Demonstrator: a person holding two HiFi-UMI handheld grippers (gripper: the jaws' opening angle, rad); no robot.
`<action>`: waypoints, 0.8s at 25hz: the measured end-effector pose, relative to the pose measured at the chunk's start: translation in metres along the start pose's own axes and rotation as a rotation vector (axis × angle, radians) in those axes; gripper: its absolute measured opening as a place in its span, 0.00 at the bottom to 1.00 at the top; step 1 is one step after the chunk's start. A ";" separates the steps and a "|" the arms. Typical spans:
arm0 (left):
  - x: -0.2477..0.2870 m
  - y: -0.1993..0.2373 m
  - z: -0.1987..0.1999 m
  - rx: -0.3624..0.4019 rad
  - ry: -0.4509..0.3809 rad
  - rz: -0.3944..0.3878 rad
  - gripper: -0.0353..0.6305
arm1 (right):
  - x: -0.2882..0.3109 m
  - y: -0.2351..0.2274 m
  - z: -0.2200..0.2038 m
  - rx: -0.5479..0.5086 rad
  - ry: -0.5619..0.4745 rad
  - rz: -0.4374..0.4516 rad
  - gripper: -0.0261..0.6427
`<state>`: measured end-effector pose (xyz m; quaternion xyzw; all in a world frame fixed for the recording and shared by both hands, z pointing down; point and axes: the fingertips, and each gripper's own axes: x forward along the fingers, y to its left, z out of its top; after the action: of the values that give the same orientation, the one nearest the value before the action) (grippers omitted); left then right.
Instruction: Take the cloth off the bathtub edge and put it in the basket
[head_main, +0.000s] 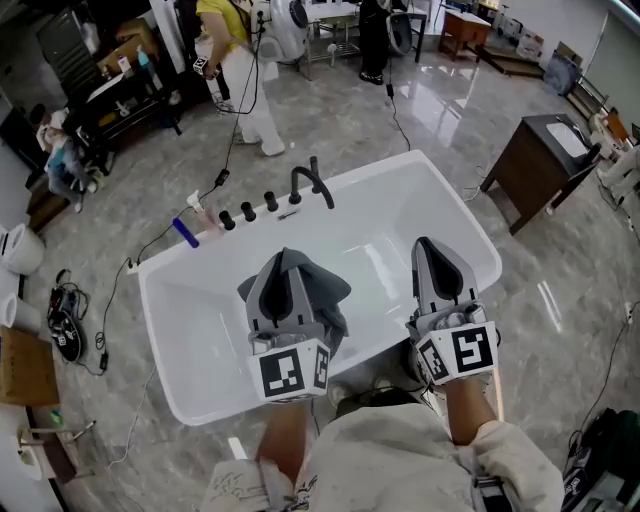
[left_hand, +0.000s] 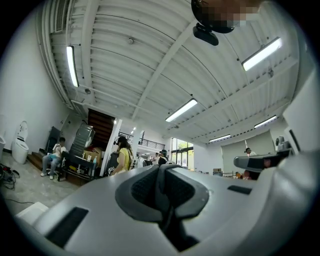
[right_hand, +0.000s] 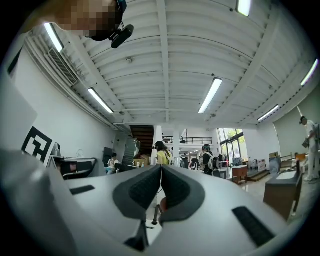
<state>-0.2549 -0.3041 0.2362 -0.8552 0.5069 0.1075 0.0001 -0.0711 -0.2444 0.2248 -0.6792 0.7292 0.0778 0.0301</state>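
Note:
A grey cloth (head_main: 325, 292) hangs lifted over the white bathtub (head_main: 478, 248), bunched around my left gripper (head_main: 287, 256), which is shut on it. In the left gripper view the jaws (left_hand: 161, 169) are pressed together with a thin grey strip of the cloth (left_hand: 161, 186) pinched between the pads. My right gripper (head_main: 426, 244) hovers over the tub's right side, apart from the cloth. Its jaws (right_hand: 161, 170) meet at the tips with nothing between them. Both grippers point slightly upward toward the room. No basket shows in any view.
A black faucet (head_main: 312, 186) and several knobs line the tub's far rim, with a blue bottle (head_main: 185, 232) at its left end. A dark wooden cabinet (head_main: 545, 165) stands to the right. A person in yellow (head_main: 240, 60) stands beyond the tub. Cables lie on the marble floor.

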 end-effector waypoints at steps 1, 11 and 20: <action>0.001 -0.003 -0.001 -0.004 0.004 -0.005 0.08 | -0.002 -0.003 0.000 -0.003 0.001 -0.009 0.02; 0.020 -0.083 0.004 -0.013 0.015 -0.121 0.08 | -0.052 -0.075 0.006 0.037 -0.004 -0.146 0.02; 0.017 -0.216 0.001 -0.007 0.010 -0.286 0.08 | -0.155 -0.181 0.014 0.035 -0.022 -0.332 0.02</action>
<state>-0.0598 -0.2132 0.2087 -0.9193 0.3795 0.1039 0.0102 0.1195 -0.1017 0.2215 -0.7888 0.6079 0.0665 0.0621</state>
